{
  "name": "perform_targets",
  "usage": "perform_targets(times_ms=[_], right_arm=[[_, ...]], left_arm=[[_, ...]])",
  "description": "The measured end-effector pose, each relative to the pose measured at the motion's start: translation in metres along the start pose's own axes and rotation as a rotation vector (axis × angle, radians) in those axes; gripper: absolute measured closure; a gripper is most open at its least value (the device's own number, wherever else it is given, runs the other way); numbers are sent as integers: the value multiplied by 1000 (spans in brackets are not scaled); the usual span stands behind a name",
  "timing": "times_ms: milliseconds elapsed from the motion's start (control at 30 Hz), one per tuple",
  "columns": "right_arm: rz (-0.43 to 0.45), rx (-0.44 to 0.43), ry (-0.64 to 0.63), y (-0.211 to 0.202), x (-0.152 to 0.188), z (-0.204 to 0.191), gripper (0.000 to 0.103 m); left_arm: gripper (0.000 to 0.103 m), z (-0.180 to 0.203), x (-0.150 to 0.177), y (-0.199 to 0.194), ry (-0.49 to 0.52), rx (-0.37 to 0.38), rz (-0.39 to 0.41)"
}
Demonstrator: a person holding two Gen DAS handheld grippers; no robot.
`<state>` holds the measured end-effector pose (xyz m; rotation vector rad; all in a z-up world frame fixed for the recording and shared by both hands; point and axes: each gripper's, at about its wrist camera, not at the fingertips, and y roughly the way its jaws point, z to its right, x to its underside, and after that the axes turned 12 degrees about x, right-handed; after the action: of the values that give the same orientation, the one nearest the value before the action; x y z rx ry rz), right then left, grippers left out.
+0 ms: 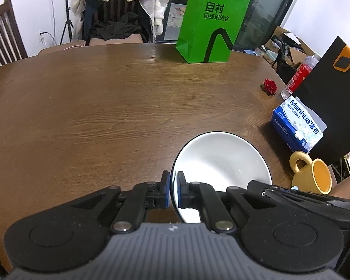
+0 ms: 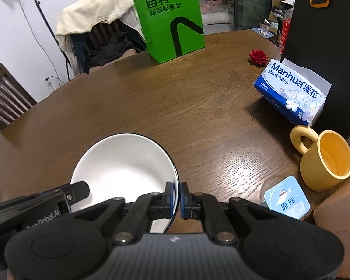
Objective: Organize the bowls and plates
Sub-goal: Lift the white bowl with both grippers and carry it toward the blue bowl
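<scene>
Wooden table [image 1: 93, 107] wide open ahead; left gripper [image 1: 173, 186] and right gripper [image 2: 176, 196] clamp opposite rims of white bowl [image 1: 221, 158].

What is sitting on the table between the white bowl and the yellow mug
A small sealed yogurt cup with a pale blue lid lies between the white bowl and the yellow mug. The right wrist view shows it clearly.

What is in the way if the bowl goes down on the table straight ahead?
Nothing visible. The bowl is gripped at its rim by both tongs, and the table ahead is bare wood; the mug stands off to the right.
</scene>
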<state>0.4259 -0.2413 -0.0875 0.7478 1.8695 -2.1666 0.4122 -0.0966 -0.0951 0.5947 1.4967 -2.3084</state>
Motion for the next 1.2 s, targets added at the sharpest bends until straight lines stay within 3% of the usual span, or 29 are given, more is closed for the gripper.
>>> perform_targets(times_ms=[1200], right_arm=[[35,-71,-120,-62,55,-58,97]], left_arm=[[97,-48,49,-86,-101,-59,77]])
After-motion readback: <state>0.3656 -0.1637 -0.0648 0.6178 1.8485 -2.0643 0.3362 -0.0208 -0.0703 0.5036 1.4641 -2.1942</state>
